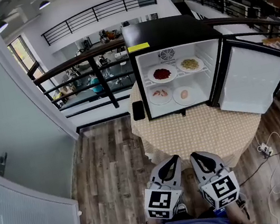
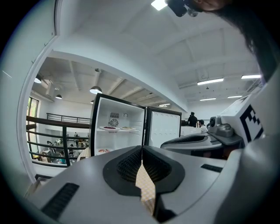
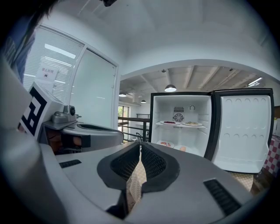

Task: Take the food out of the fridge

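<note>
Head view: grey left gripper (image 1: 174,157) and grey right gripper (image 1: 195,155) side by side at the near edge of the round beige-clothed table (image 1: 202,130), both clamped shut on nothing.
Far on that table, small black fridge (image 1: 168,31), white door (image 1: 251,75) swung open to the right; inside on white plates, red heap (image 1: 162,74) and yellow noodles (image 1: 190,64) on the upper shelf, pink pieces (image 1: 160,94) and pale lump (image 1: 184,94) below.

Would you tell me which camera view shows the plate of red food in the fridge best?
The head view: it looks down onto the plate of red food on the upper shelf, contents visible. Both gripper views show it only small and edge-on.
</note>
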